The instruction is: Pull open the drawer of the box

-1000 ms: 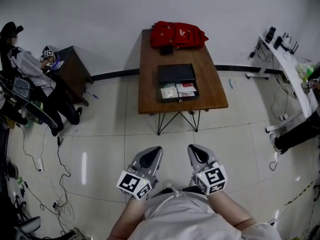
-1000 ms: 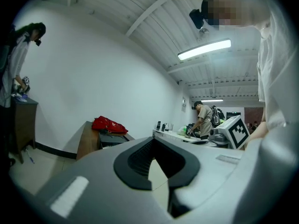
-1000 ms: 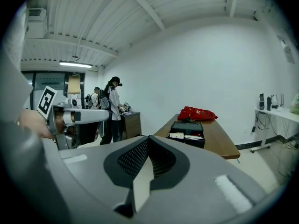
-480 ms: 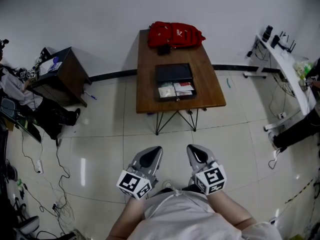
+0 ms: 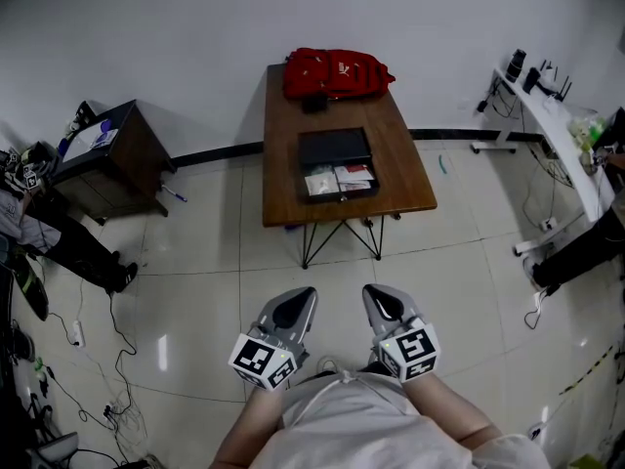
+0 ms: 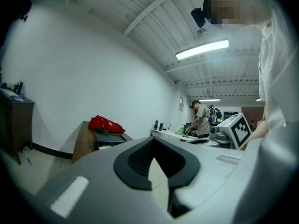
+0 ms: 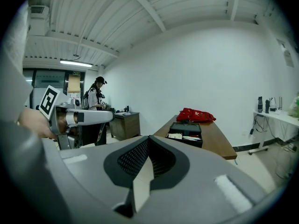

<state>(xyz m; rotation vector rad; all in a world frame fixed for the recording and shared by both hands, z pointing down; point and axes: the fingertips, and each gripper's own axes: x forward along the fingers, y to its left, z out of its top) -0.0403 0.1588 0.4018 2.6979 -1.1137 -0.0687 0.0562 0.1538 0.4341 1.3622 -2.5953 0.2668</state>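
The black box sits on a wooden table across the room, and its drawer stands pulled out toward me with papers showing inside. Both grippers are held close to my body, far from the table. My left gripper is shut with nothing in it, and my right gripper beside it is shut and empty too. In the left gripper view the box is small beyond the left gripper. The right gripper view shows the box past the right gripper.
A red backpack lies at the table's far end against the wall. A dark side cabinet stands at the left, with a person beside it. A white desk runs along the right. Cables trail over the tiled floor.
The person at the left has moved away from the dark cabinet toward the picture's left edge. Both grippers have stayed where they were, shut.
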